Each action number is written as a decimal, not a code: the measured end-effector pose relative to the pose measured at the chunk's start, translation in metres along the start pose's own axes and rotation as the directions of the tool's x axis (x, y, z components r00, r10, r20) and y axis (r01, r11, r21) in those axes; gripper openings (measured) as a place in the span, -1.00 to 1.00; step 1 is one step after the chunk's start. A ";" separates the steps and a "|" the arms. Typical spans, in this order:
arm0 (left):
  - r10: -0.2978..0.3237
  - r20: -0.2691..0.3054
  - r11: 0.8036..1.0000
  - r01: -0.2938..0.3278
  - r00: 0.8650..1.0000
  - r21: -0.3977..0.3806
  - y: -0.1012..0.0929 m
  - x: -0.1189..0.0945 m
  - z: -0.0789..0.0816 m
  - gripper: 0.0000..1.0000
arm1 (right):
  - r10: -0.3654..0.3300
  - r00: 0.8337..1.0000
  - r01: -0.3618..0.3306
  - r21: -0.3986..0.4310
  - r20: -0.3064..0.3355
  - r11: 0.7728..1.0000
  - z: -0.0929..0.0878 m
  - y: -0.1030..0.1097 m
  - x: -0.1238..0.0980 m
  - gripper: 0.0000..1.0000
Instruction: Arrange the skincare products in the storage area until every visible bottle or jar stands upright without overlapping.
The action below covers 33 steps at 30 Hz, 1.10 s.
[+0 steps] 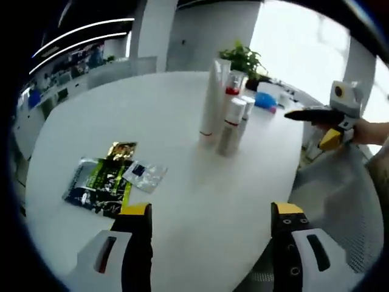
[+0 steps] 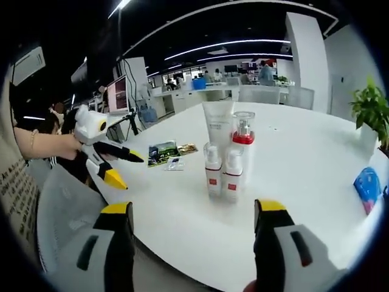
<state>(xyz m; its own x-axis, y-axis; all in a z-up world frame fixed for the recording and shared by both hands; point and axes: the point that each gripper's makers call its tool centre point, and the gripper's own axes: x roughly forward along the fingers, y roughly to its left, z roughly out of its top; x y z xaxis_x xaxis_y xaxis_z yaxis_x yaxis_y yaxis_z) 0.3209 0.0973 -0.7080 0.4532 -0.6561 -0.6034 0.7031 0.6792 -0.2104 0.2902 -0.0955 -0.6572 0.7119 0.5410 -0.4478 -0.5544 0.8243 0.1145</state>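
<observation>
Your skincare products stand together in a tight upright cluster toward the middle of the round white table (image 2: 316,158). In the right gripper view you see the tall white squeeze tube (image 2: 219,128) standing on its cap at the back, a clear bottle with a red band and clear cap (image 2: 243,135) just beside it, and two short white pump bottles with red labels (image 2: 214,169) (image 2: 233,173) in front, side by side and touching or nearly so. None of them lies down.

In the left gripper view the same cluster sits further off: the tube (image 1: 213,100), the red-banded bottle (image 1: 234,82) and the pump bottles (image 1: 230,126).

Your left gripper (image 1: 209,222) is released, its yellow-tipped jaws spread wide above bare tabletop, holding nothing. Your right gripper (image 2: 191,216) is likewise released, jaws wide apart, short of the cluster and not touching it.

Well apart from the bottles lie flat sachets: a dark green and black foil packet (image 1: 100,185), a gold one (image 1: 121,149) and a small clear one (image 1: 144,175). A blue packet (image 2: 368,187) lies near the table's edge, with a green potted plant (image 2: 371,112) beyond.
</observation>
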 end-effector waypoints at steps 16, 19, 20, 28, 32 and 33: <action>0.131 0.058 0.986 -0.124 0.990 -0.111 0.007 -0.054 -0.008 0.94 | -0.008 1.000 0.008 -0.005 0.019 1.000 0.001 -0.001 0.001 0.64; 0.143 0.073 0.982 -0.132 0.987 -0.138 0.006 -0.061 -0.009 0.94 | -0.016 1.000 0.016 -0.019 0.027 1.000 0.003 -0.001 0.000 0.62; 0.145 0.074 0.981 -0.134 0.987 -0.138 0.006 -0.063 -0.009 0.94 | -0.017 0.999 0.018 -0.020 0.028 1.000 0.003 -0.001 0.000 0.62; 0.180 0.081 0.973 -0.165 0.980 -0.161 0.012 -0.071 -0.013 0.83 | -0.020 0.999 0.021 -0.024 0.035 0.999 0.004 -0.001 -0.001 0.62; 0.184 0.062 0.973 -0.172 0.981 -0.155 0.012 -0.071 -0.017 0.87 | -0.017 0.999 0.018 -0.027 0.030 0.999 0.003 0.000 -0.001 0.64; 0.182 0.055 0.973 -0.172 0.982 -0.154 0.010 -0.071 -0.018 0.87 | -0.019 0.999 0.019 -0.022 0.032 1.000 0.003 -0.001 -0.001 0.64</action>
<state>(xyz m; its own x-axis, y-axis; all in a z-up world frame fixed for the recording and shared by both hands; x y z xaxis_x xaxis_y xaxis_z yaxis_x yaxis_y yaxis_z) 0.2857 0.1570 -0.6810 0.6029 -0.5385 -0.5886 0.5219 0.8243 -0.2196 0.2914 -0.0965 -0.6543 0.7354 0.5305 -0.4216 -0.5498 0.8308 0.0865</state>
